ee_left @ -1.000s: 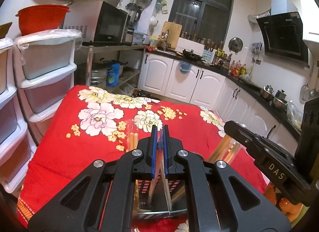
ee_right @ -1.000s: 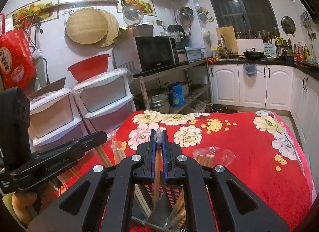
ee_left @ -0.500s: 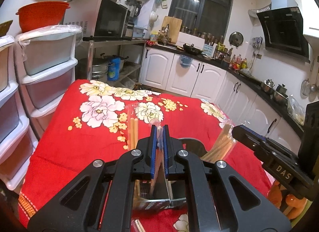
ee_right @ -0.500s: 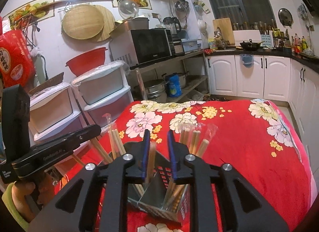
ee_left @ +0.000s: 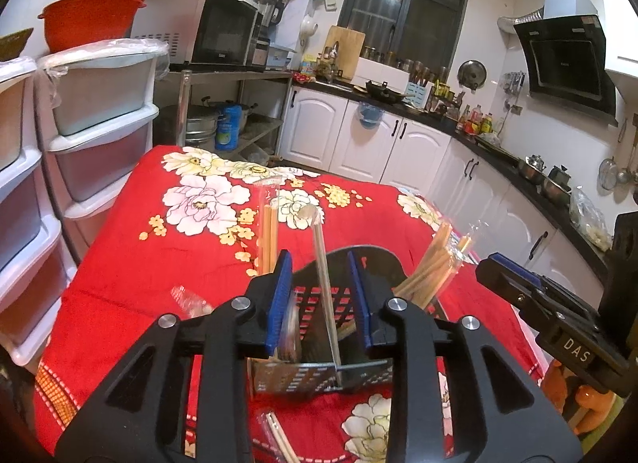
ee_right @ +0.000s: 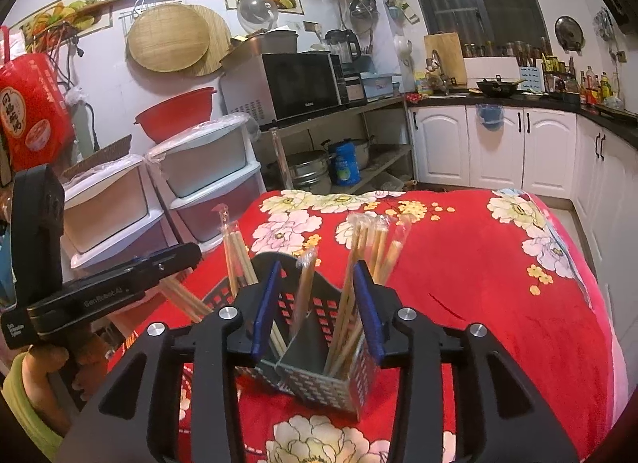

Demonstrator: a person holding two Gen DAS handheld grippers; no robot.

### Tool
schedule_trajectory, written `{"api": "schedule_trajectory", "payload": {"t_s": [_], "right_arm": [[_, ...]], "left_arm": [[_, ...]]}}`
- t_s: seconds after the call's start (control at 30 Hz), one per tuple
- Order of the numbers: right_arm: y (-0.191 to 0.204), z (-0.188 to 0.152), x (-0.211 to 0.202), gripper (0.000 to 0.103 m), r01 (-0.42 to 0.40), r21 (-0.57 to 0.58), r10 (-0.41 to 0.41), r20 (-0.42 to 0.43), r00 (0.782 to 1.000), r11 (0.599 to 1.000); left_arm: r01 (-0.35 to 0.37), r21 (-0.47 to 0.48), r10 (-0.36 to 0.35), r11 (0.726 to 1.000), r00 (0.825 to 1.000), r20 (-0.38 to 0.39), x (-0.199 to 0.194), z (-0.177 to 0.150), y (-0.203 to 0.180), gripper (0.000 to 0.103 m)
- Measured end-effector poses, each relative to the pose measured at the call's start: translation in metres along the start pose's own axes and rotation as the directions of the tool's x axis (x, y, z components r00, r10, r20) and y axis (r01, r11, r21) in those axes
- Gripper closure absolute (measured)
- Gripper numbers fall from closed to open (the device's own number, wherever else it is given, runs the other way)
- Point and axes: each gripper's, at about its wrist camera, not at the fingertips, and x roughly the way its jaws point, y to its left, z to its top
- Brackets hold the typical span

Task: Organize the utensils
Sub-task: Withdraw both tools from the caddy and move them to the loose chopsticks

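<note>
Jaws of both grippers, just opening, straddle wrapped chopsticks [ee_right: 304, 287] whose lower ends the holder [ee_right: 319, 377] hides, seemingly untouched.

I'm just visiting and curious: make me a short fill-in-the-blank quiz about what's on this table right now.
1. The perforated metal utensil holder stands on a ____ floral tablecloth.
2. The wrapped wooden chopsticks stand ____ the holder.
3. The right gripper fingers carry ____ pads.
4. Both the right gripper and the left gripper are ____.

Answers: red; inside; blue; open

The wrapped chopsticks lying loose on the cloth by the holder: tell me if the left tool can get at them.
Probably yes. The chopsticks lie uncovered just below the open left tool, with only the holder standing just beyond them.
</note>
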Motion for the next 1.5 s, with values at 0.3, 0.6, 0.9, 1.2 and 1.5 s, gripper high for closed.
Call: {"api": "schedule_trajectory", "payload": {"t_s": [0.3, 0.6, 0.9, 1.2, 1.5], "right_arm": [[0.002, -0.014, -0.016, 0.060, 0.006, -0.006, -0.006, -0.013, 1.000, 1.000], [0.007, -0.031, -0.031, 0.055, 0.008, -0.024, -0.009, -0.038, 0.999, 1.000], [0.008, -0.048, -0.040, 0.052, 0.010, -0.023, -0.011, -0.065, 0.998, 1.000], [0.004, -0.066, -0.048, 0.047, 0.018, -0.011, -0.019, -0.088, 0.996, 1.000], [-0.004, -0.089, -0.050, 0.046, 0.029, -0.003, -0.029, -0.133, 0.991, 1.000]], "left_arm": [[0.019, -0.001, -0.019, 1.000, 1.000, 0.014, -0.019, -0.012, -0.002, 0.058], [0.048, -0.020, -0.047, 0.999, 0.999, 0.019, -0.040, -0.026, -0.003, 0.041], [0.069, -0.007, -0.070, 0.998, 0.998, -0.005, -0.051, -0.052, -0.008, 0.018], [0.061, -0.007, -0.061, 0.998, 0.998, -0.031, -0.056, -0.075, -0.007, 0.012], [0.035, -0.023, -0.037, 0.999, 0.997, -0.071, -0.049, -0.094, 0.000, 0.012]]}}
